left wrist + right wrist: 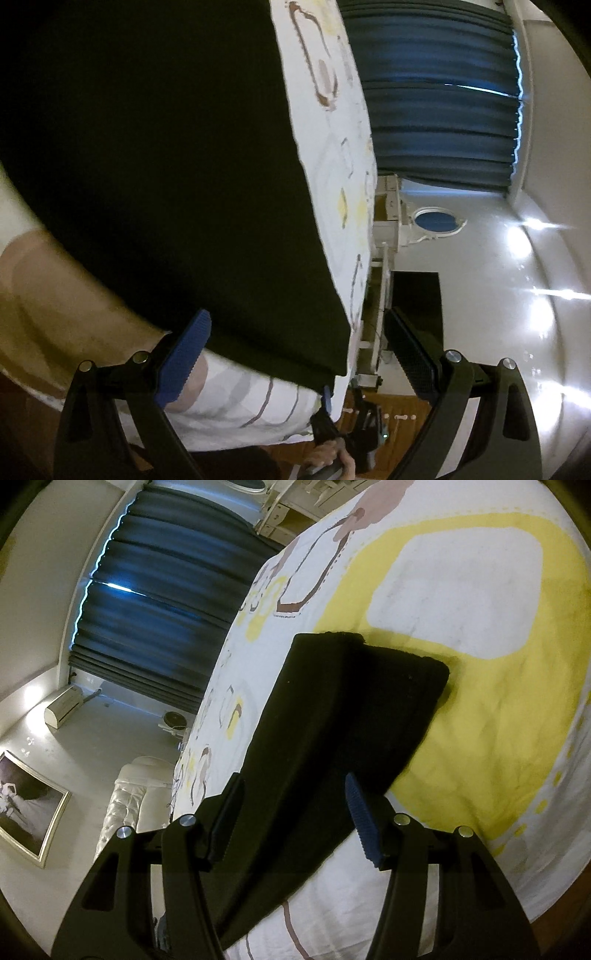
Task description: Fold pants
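Patterned bedsheet (461, 602) filled frame right — black pants (332, 720) lay centre; we found both the right gripper (291, 819) and the left gripper (295, 362) released, jaws apart.

left gripper (297, 363) jaws apart; right gripper (295, 821) — likewise

- We see two dim, warm-tinted indoor fisheye views, bent hard at the edges with black corners.
- Beyond the left gripper (295, 365), ceiling lights (517, 240) flare into white streaks.
- Daylight leaks blue along the curtain (155, 590) edge, itself blurred.
- The black pants (332, 731) ahead show almost no detail and cast a soft shadow on the bedspread (480, 701).
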`<state>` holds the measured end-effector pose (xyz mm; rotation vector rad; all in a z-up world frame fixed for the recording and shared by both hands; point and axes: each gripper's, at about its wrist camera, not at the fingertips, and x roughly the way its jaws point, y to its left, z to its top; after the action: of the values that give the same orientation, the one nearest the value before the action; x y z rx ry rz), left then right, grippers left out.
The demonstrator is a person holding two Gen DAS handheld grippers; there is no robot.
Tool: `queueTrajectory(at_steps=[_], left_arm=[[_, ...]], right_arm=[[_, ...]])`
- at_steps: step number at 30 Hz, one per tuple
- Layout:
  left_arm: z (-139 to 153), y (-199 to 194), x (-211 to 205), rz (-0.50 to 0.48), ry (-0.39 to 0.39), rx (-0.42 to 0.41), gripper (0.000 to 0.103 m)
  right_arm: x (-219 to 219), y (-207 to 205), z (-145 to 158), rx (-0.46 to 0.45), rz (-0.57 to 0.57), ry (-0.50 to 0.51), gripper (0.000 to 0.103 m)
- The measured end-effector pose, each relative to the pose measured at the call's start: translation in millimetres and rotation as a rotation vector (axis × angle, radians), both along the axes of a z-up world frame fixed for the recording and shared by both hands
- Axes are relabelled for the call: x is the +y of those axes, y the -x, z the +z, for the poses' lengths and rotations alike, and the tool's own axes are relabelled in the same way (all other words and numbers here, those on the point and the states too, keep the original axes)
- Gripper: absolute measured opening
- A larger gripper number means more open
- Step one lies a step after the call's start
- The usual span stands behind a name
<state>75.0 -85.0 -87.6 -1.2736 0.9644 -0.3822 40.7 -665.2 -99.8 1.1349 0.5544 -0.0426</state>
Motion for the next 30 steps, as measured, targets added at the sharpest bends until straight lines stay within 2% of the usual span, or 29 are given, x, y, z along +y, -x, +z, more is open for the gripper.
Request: queueTrajectory(at_steps=[8,15,18,24,25,27,29,30], left_arm=[[-5.5,-6.5,-0.4,0.048,0.007,0.021,0.094],[9.6,-13.9,-4.1,0.095,-0.023,-0.072,0.094],[-3.4,-15.5,-5.9,0.091,-0.011,-0.023,0.094],[-5.8,-7.1,-5.9,0.081,-0.025,-0.047,0.094],[-7.1,-7.3,-4.9,0.081,-0.023,-0.048,0.094],[-8.8,-9.5,-5.0,0.081,-0.022,-0.044,0.094],[-7.5,-11.2,-7.8,0.077,-0.032,-0.045,0.094],[-6.4,-10.4,-7.0,0.071,-0.038,-0.046,0.094]], right_arm=[[-1.0,-1.9,-1.1,0.004,-0.001,0.001,0.058],[-3.3,-7.0,0.4,0.012,-0.018,0.009,0.058],[-5.9,-10.3,1.8,0.012,-0.029,0.006,0.058],[-14.1,-25.9,-2.0,0.024,-0.059,-0.008,0.057],[-15.2,-29.1,-4.7,0.028,-0.065,-0.015,0.055],[-15.5,-33.5,-7.4,0.037,-0.067,-0.008,0.042],[-16.5,-36.4,-13.8,0.035,-0.067,-0.028,0.017],[-16.8,-37.2,-16.6,0.033,-0.065,-0.036,0.011]])
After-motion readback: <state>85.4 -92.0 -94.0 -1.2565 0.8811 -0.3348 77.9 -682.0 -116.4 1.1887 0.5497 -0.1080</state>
